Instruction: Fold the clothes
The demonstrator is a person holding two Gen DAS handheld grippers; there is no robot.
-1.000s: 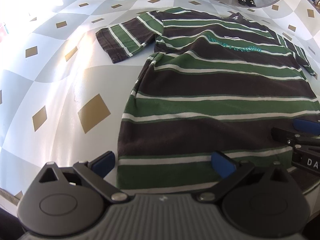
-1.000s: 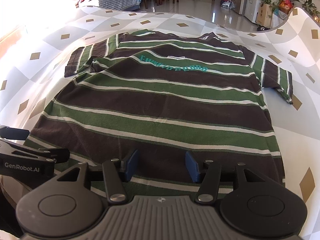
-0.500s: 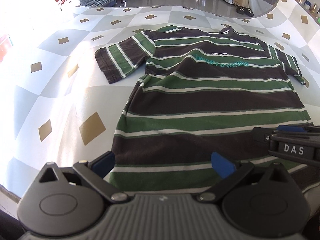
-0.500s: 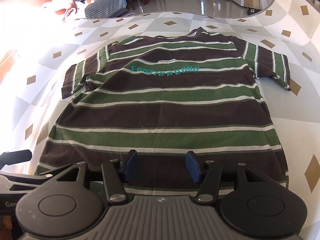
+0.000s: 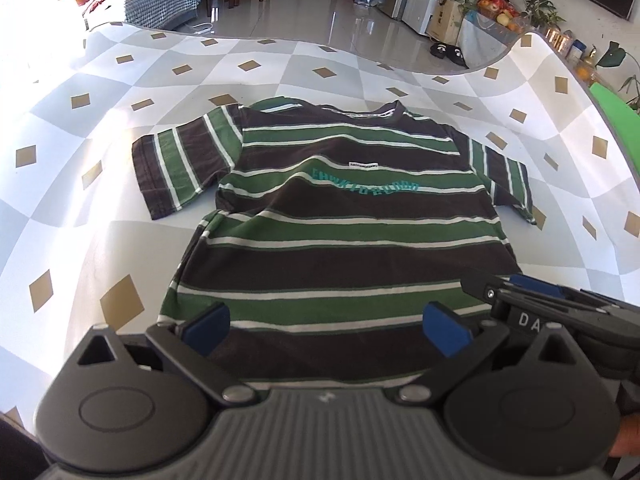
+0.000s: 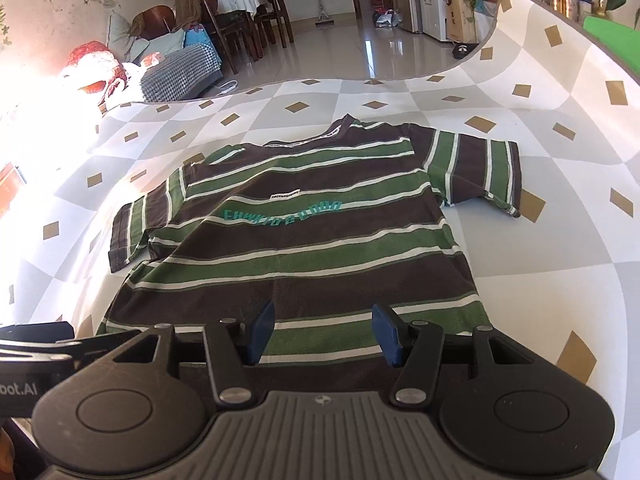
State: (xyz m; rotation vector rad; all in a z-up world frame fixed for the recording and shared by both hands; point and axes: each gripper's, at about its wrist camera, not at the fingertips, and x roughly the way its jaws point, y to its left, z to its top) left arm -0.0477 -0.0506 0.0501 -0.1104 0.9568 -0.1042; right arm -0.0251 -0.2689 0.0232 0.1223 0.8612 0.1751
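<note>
You have the shirt (image 5: 340, 248) lying flat and face up on the bench (image 5: 100, 240), collar away from you, both sleeves spread out, hem nearest you. Your left tool (image 5: 326, 326) stands wide with nothing between its pads, above the hem. Your right tool (image 6: 323, 334) is about half open and also empty, above the hem toward the other side.

Nothing is folded yet, so the first fold is likely the step in hand. Pick your grip points before you go down: one tool at the hem edge, the other at the shoulder on the same side, so the fold line runs straight up the body. Pinch only as much cloth as you need, both layers together, and lift just enough to carry the side over without dragging the rest. The left sleeve (image 5: 180, 172) has a small crease at the armpit; smooth it or it may get folded in.
</note>
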